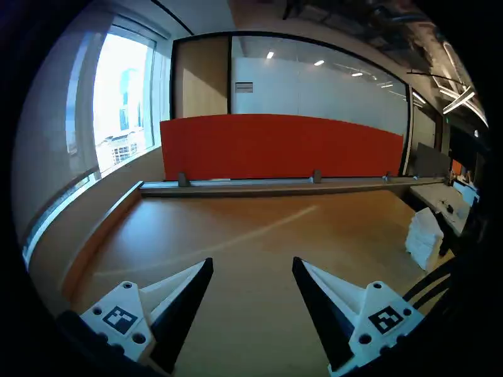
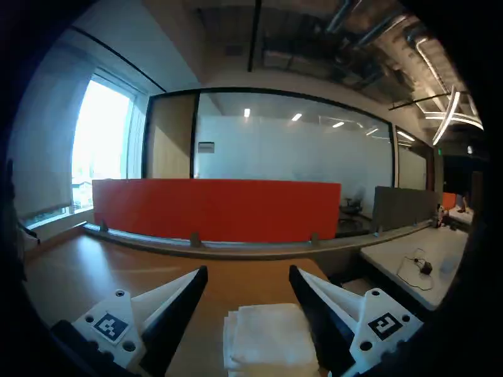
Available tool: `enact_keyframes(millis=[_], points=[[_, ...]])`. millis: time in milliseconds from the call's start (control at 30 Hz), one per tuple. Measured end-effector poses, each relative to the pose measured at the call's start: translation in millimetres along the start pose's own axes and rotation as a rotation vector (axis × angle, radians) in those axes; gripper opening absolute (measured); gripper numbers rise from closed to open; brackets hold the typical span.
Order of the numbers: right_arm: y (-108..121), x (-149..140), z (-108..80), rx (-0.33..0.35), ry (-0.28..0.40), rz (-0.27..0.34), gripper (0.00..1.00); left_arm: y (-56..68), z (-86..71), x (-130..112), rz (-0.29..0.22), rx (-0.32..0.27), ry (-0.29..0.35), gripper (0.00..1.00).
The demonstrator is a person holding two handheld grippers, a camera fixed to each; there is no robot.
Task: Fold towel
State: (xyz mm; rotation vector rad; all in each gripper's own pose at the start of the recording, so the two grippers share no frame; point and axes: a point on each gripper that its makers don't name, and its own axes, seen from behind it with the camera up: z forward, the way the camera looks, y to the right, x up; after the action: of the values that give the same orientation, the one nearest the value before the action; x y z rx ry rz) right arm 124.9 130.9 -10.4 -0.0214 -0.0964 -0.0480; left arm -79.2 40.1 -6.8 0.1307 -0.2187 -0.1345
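Observation:
A stack of folded white towels (image 2: 270,339) lies on the wooden table, low in the right gripper view, just below and between the fingers of my right gripper (image 2: 248,276). Those fingers stand apart and hold nothing. In the left gripper view the same white stack (image 1: 424,239) sits at the table's far right edge. My left gripper (image 1: 253,267) hovers open over bare wood, well to the left of the stack, with nothing between its fingers.
An orange divider panel (image 1: 276,147) runs along the table's back edge above a metal rail (image 1: 283,183). A window (image 1: 122,113) is at the left. A white desk (image 2: 421,264) with a cable stands to the right.

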Motion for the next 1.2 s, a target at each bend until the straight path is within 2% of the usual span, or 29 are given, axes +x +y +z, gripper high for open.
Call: enact_keyframes(millis=[200,500,700,800,967,1200], points=[[-26.7,17.7,4.3,0.002,0.033,0.017,1.0,-15.1,7.5,22.4,0.002,0.034,0.085,0.94],[-77.0,23.0,10.5,0.023,0.036,0.01,1.0,-30.2,13.3,44.0,-0.013,0.051,0.17,0.93],[-108.8,24.1,11.8,0.037,0.044,0.01,1.0,-30.0,14.7,46.5,-0.04,0.034,0.193,0.93],[-120.1,25.1,12.1,0.037,0.043,0.003,1.0,-28.4,14.3,49.3,-0.065,0.014,0.213,0.94],[-133.2,20.6,12.0,0.037,0.038,-0.009,1.0,-29.1,16.0,49.8,-0.07,0.001,0.238,0.94],[-150.4,16.3,11.0,0.058,0.022,0.011,1.0,-41.2,23.0,41.4,-0.067,0.025,0.267,0.93]])
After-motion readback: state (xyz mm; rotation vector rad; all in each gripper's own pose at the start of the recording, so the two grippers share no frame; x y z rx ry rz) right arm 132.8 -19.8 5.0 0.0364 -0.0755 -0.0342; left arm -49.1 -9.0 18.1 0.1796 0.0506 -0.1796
